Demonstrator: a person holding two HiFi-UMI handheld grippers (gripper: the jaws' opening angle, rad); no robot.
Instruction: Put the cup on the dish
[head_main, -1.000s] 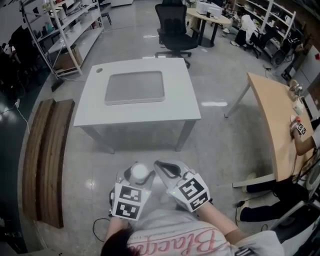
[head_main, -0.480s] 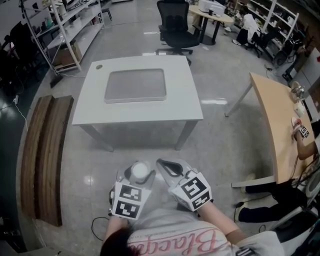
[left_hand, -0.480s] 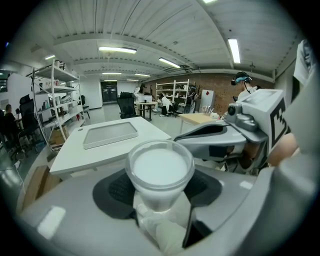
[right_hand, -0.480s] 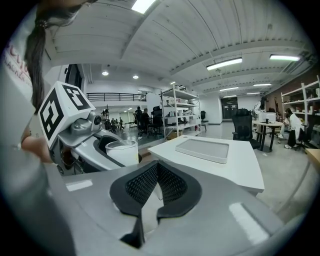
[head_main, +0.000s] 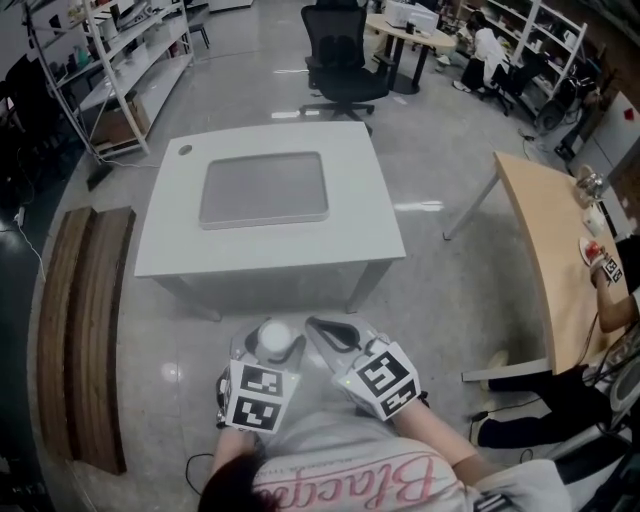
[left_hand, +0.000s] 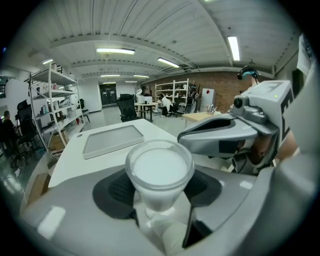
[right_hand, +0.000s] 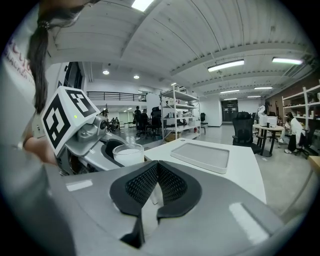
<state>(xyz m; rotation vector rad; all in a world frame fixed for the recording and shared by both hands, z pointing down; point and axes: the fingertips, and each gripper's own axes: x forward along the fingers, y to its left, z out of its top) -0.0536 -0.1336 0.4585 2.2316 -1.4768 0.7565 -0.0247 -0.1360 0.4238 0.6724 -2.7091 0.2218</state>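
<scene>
A white cup (head_main: 274, 339) sits between the jaws of my left gripper (head_main: 268, 348), which is shut on its narrow lower part; in the left gripper view the cup (left_hand: 159, 172) stands upright, mouth up. My right gripper (head_main: 326, 331) is beside it to the right, pads (right_hand: 145, 182) pressed together with nothing between them. Both grippers are close to my body, above the floor, short of the white table (head_main: 370, 215). A shallow grey dish (head_main: 264, 188) lies on the middle of that table, also seen in the right gripper view (right_hand: 202, 156).
A wooden bench (head_main: 80, 330) lies left of the table. Shelving racks (head_main: 100, 60) stand at the back left, a black office chair (head_main: 340, 60) behind the table. A wooden table (head_main: 545, 250) with a seated person is at the right.
The table and dish have slid lower and slightly left in the head view. Both grippers and the cup keep the same pose.
</scene>
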